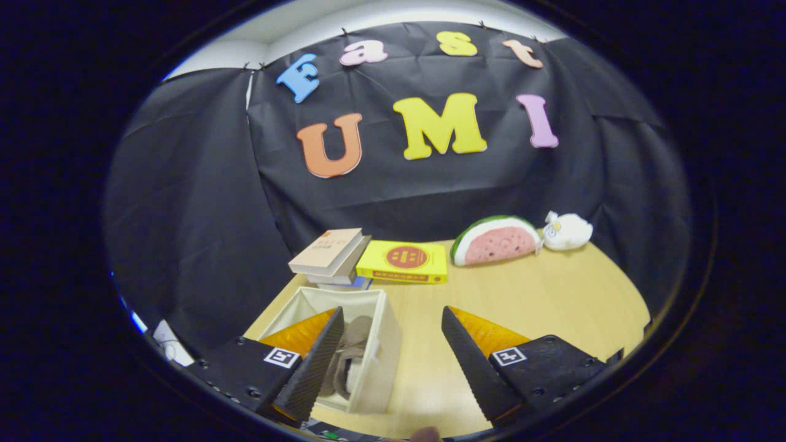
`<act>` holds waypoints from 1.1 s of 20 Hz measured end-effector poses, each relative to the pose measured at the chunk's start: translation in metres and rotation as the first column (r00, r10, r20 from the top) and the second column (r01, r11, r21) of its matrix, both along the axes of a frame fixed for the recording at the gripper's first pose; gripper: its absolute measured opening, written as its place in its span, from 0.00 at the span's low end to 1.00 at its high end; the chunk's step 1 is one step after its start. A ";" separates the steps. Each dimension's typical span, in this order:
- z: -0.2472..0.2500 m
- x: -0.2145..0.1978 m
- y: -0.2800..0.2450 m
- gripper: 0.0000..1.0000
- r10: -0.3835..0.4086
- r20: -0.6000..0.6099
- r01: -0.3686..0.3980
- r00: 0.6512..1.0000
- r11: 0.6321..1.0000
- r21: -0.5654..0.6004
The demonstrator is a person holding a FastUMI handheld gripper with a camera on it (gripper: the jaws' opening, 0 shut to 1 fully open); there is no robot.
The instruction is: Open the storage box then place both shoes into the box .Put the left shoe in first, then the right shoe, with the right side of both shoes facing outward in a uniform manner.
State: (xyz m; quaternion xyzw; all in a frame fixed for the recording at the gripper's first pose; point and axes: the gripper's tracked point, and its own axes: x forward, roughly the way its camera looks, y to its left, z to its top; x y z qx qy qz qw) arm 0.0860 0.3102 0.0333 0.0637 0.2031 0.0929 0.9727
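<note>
Gripper view is showing the gripper (390, 344) gaping wide, holding nothing, beside the open white fabric storage box (381, 350) already holding grey shoes (351, 359).

My gripper (391, 319) fingers spread wide, holding nothing. Open storage box (384, 350) sits on wooden table (552, 301), partly behind left finger; I see shoe (351, 356) inside. Beyond box: stacked books (331, 255), yellow book (403, 261), watermelon plush (496, 240), white plush (567, 231) touching it.
</note>
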 end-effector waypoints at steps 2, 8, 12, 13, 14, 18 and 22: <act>0.026 -0.011 -0.028 0.96 0.001 0.138 0.004 0.990 0.999 -0.042; 0.057 -0.071 -0.108 0.96 0.039 0.323 -0.009 0.945 0.995 -0.095; 0.042 -0.107 -0.136 0.96 0.045 0.369 -0.017 0.928 0.997 -0.080; 0.042 -0.113 -0.142 0.95 0.046 0.389 -0.016 0.920 0.997 -0.081; 0.044 -0.117 -0.148 0.95 0.043 0.410 -0.011 0.911 0.997 -0.078; 0.049 -0.116 -0.159 0.96 0.054 0.441 -0.021 0.896 0.997 -0.079; 0.041 -0.108 -0.161 0.95 0.069 0.430 -0.033 0.900 0.995 -0.090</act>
